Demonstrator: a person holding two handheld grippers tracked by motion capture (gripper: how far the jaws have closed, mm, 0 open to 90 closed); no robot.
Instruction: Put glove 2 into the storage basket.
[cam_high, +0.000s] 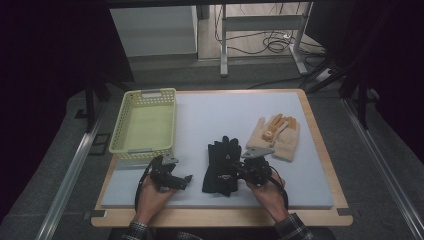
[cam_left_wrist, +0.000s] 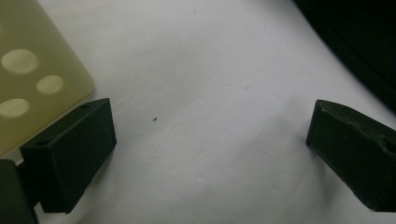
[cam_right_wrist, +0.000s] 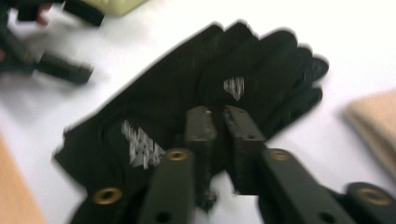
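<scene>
the black gloves (cam_high: 222, 165) lay stacked flat on the white mat (cam_high: 210, 112) of the tabletop, near its front edge and about midway across, fingers pointing away from the person. the right hand-held gripper (cam_high: 240, 165) sat at their right edge, held by the person's right hand (cam_high: 267, 187). in the right gripper view its jaws stood nearly closed, the two tips just a sliver apart over the dark fabric of the black gloves (cam_right_wrist: 196, 107); the picture was blurred, and i could not tell whether any fabric was pinched between them. white printed marks showed on the back of the top glove.

the left hand-held gripper (cam_high: 182, 180) rested low over the mat to the left of the gloves, apart from them, held by the left hand (cam_high: 150, 195). in the left gripper view its jaws were spread wide with only bare white mat (cam_left_wrist: 210, 93) between them, so it was released and grasped nothing. a corner of the pale yellow basket (cam_left_wrist: 32, 65) lay just beside one jaw, and a dark edge of the gloves showed at the far upper corner.

in the high view the yellow basket (cam_high: 120, 125) stood at the left of the mat, just behind the left hand-held gripper. a pair of beige gloves (cam_high: 280, 135) lay to the right of the black ones, close beside them.
</scene>
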